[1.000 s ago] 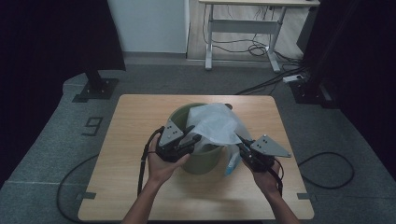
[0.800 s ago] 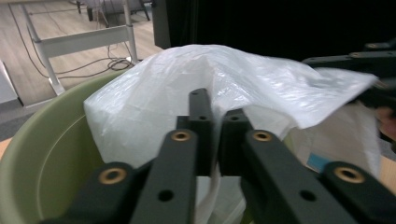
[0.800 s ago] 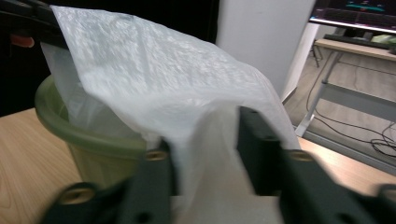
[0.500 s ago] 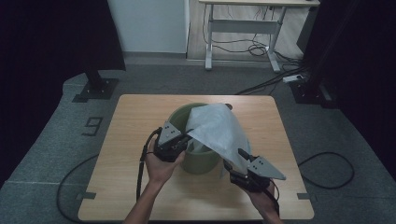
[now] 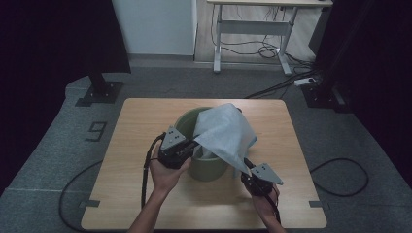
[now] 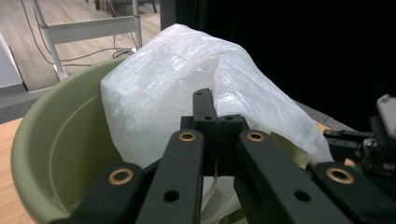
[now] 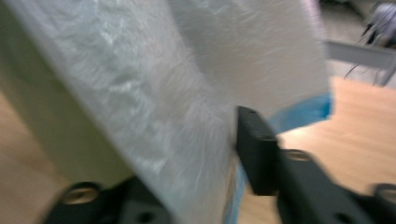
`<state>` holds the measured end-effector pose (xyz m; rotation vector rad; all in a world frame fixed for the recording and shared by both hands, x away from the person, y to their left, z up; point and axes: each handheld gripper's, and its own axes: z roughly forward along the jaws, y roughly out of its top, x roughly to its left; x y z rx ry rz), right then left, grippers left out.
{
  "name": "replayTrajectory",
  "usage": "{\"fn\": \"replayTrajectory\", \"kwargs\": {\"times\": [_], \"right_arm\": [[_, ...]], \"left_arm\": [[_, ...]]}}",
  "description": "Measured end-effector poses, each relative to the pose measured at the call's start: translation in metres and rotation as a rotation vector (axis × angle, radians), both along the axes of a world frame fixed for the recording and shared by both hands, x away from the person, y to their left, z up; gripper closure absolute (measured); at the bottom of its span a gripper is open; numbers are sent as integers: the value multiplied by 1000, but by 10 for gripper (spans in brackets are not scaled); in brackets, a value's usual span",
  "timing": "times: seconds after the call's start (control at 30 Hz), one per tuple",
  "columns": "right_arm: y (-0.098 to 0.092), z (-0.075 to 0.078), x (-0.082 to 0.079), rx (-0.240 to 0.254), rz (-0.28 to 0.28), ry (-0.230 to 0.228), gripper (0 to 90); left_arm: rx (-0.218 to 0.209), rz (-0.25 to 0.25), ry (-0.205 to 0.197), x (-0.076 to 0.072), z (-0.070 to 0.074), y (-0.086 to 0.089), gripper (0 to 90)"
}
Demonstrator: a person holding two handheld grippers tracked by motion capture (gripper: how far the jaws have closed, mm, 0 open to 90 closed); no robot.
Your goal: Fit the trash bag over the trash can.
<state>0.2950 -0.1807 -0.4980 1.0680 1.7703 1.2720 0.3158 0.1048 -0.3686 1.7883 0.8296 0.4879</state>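
So the white plastic bag is draped over the green bucket, which sits about dead center on the wooden table. The bag covers the bucket's right half and hangs past the rim toward 4 o'clock, with a blue edge showing along its lower side.

The left gripper is at the bucket's 9 o'clock rim, and in the left gripper view its 2 jaws are pressed together on a fold of the bag right at the rim, pinching it. The green inner wall curves off at 9 o'clock there.

The right gripper is at 4 o'clock from the bucket, low near the tabletop. Its jaws have just been closing, with the bag's hanging corner between them; the right gripper view is blurry, and only 1 jaw is clear, lying against the sheet.

Past the table at 12 o'clock there's a desk frame with cables on the floor.
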Motion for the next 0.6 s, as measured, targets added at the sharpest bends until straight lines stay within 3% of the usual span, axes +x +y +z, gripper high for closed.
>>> {"fn": "replayTrajectory", "kwargs": {"times": [0.1, 0.27, 0.33, 0.5, 0.6], "right_arm": [[-7, 13, -1, -2, -1, -35, 881], [-19, 47, -4, 2, 17, -105, 886], [-22, 63, -5, 5, 27, -131, 886], [-24, 106, -6, -26, 47, -197, 886], [-22, 118, -3, -41, 56, -207, 886]], "left_arm": [[-13, -2, 5, 0, 0, 3, 895], [-18, -8, 11, 0, -2, 8, 876], [-18, -12, 11, -1, -2, 9, 795], [5, -5, -18, -6, 4, 8, 430], [8, -4, -52, -10, 12, 4, 373]]}}
